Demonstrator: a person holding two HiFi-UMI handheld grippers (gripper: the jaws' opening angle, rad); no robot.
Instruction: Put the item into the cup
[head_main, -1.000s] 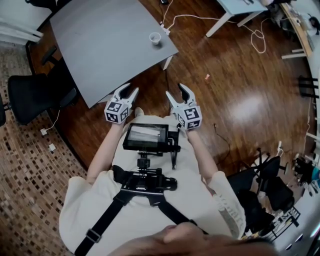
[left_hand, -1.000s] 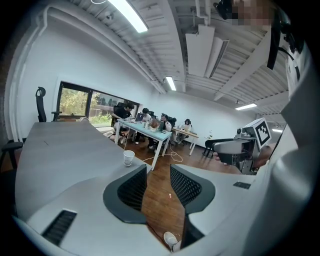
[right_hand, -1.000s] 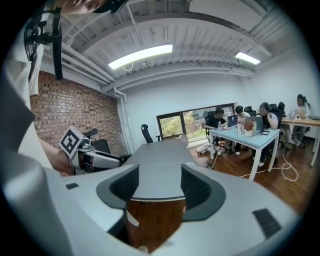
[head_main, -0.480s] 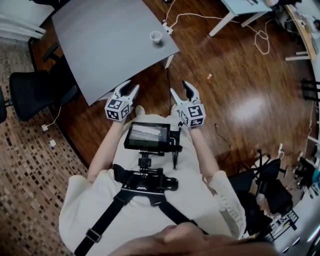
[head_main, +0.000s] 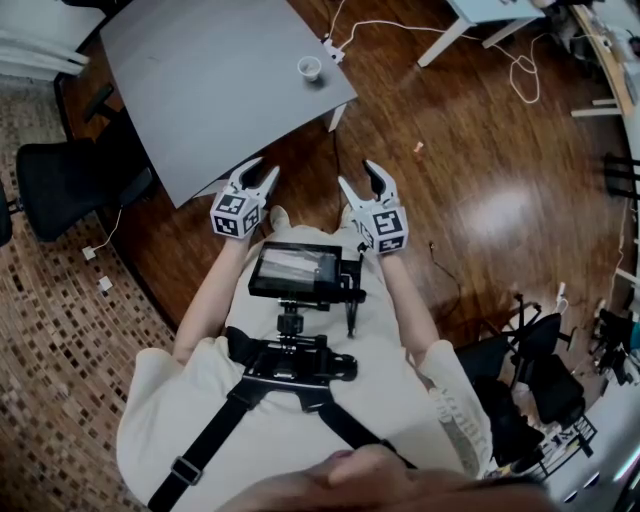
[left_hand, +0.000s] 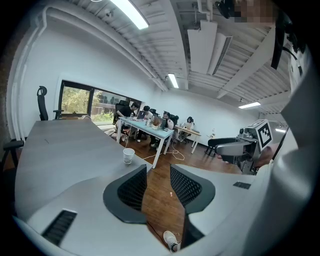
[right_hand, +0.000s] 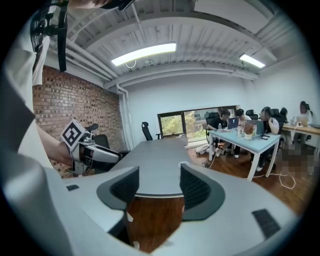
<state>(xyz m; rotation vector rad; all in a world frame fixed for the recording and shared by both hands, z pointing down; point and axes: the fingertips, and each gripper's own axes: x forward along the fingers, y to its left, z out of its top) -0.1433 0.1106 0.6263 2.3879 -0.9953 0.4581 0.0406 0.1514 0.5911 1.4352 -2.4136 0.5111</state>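
A small white paper cup (head_main: 309, 68) stands near the right edge of the grey table (head_main: 200, 90). The item (head_main: 418, 147), a small pinkish piece, lies on the wooden floor to the right of the table. My left gripper (head_main: 257, 173) and right gripper (head_main: 359, 178) hover side by side over the floor in front of me, short of the table. Both are open and hold nothing. In the left gripper view the cup (left_hand: 128, 155) is left of the jaws and the item (left_hand: 171, 194) shows between them. In the right gripper view the cup (right_hand: 184, 164) peeks out behind the right jaw.
A black office chair (head_main: 60, 190) stands left of the table. White cables (head_main: 520, 75) and a power strip (head_main: 330, 52) lie on the floor beyond it. More desks and seated people (left_hand: 150, 120) are farther back. A chest rig with a screen (head_main: 295, 272) sits below the grippers.
The head view has shifted a little. Both grippers stay where they were, open and empty.
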